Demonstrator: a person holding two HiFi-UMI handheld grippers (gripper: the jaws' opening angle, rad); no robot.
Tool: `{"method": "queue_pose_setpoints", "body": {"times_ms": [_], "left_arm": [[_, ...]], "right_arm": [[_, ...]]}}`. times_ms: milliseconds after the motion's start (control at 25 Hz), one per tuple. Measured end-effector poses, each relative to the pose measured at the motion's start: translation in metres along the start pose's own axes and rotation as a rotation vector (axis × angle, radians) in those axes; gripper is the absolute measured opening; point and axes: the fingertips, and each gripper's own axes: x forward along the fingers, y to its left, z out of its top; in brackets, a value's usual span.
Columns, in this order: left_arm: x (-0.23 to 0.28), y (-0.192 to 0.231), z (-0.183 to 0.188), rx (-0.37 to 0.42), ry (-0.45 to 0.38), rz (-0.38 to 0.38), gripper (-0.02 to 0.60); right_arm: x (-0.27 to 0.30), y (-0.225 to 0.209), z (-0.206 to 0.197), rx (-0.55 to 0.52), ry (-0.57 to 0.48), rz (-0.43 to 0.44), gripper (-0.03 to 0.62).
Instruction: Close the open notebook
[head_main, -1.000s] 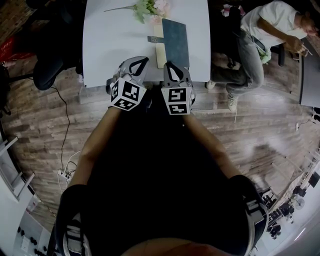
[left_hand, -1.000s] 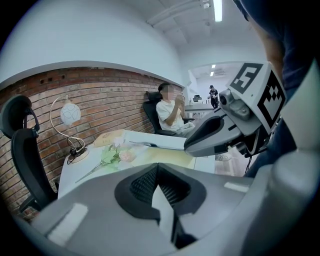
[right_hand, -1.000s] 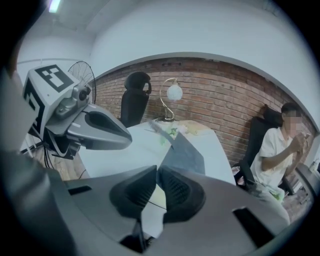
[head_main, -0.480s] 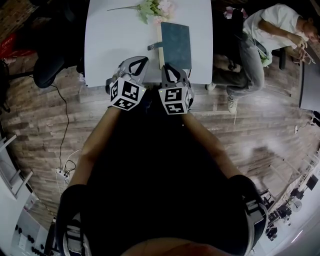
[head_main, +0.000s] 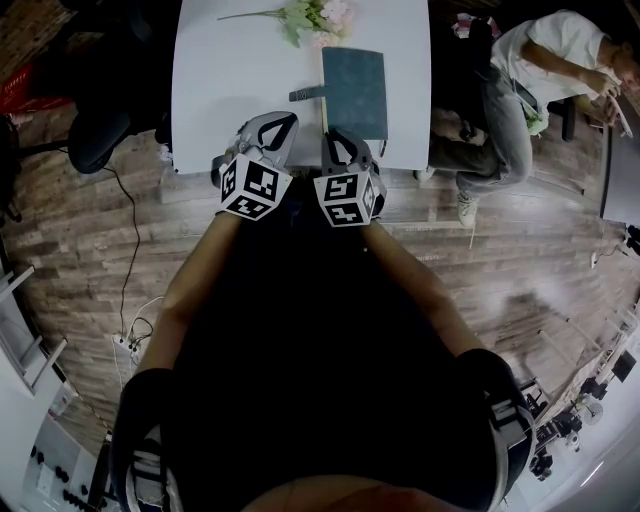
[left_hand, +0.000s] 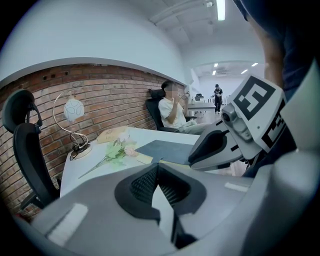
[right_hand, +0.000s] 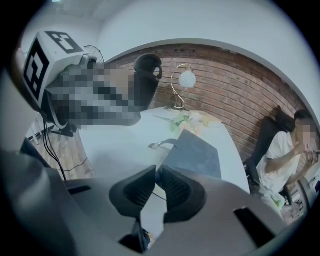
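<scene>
A dark teal notebook (head_main: 354, 92) lies on the white table (head_main: 230, 80), its cover almost flat and only a thin cream page edge showing along its left side. A dark strap (head_main: 305, 93) sticks out to its left. My right gripper (head_main: 334, 134) is at the notebook's near left corner, and in the right gripper view the right gripper (right_hand: 156, 170) is shut on the corner of the cover (right_hand: 195, 152). My left gripper (head_main: 286, 120) hangs beside it over the table's front edge. Seen up close, the left gripper (left_hand: 157, 167) is shut with nothing in it.
Artificial flowers (head_main: 305, 18) lie at the table's far edge behind the notebook. A desk lamp (left_hand: 73, 110) stands at the far corner by the brick wall. A black office chair (left_hand: 25, 135) is on the left, and a seated person (head_main: 530, 70) is to the right.
The notebook's cover has come down: the wide cream page strip on its left has shrunk to a thin line. My right gripper sank slightly with it. The left gripper stayed put.
</scene>
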Motion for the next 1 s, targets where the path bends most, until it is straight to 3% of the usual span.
{"method": "queue_pose_setpoints", "body": {"times_ms": [1000], "left_arm": [[-0.007,0.005,-0.018,-0.011,0.028,0.010,0.008]], "right_arm": [[0.019,0.008,-0.015,0.017,0.048,0.003,0.037]]}}
